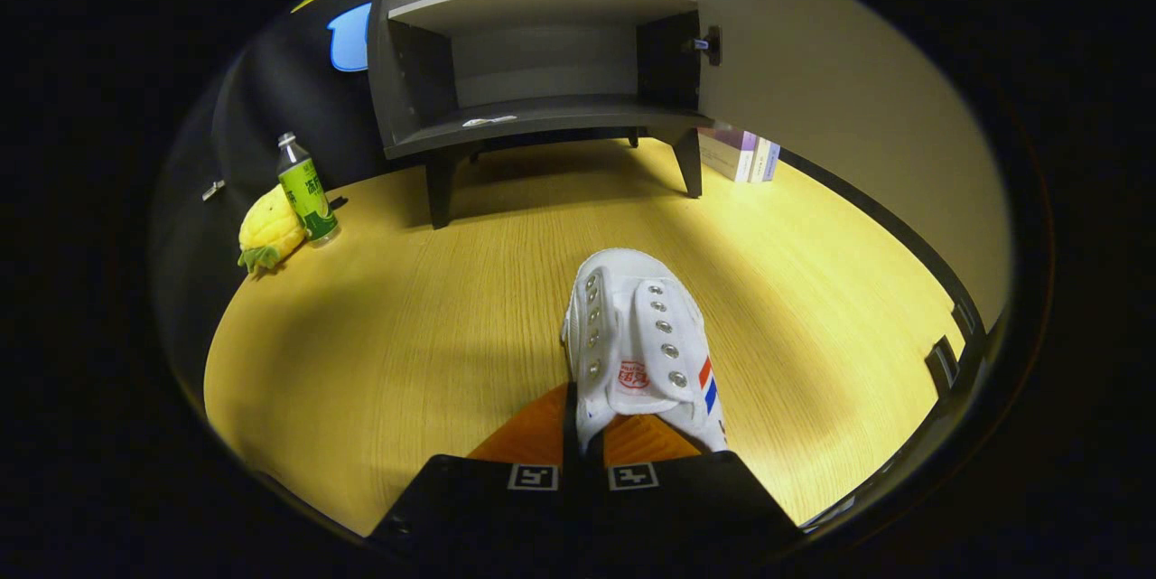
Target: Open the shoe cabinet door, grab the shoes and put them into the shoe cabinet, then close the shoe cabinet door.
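I have the tongs [582, 443] pressed close together, their orange fingers [533, 434] pinching the near edge of the white shoe [639, 349], which points away from me toward the shoe cabinet [542, 46]. The shoe sits above the yellow wooden surface [406, 317], well short of the cabinet; I cannot tell whether its sole touches the wood. The cabinet stands on dark legs with its door [813, 64] swung open to its right, showing two bare shelves. Left of the cabinet I see a green bottle [305, 191] touching a yellow plush pineapple [266, 231]. Right of the cabinet, behind the door, lie some boxes [742, 154]
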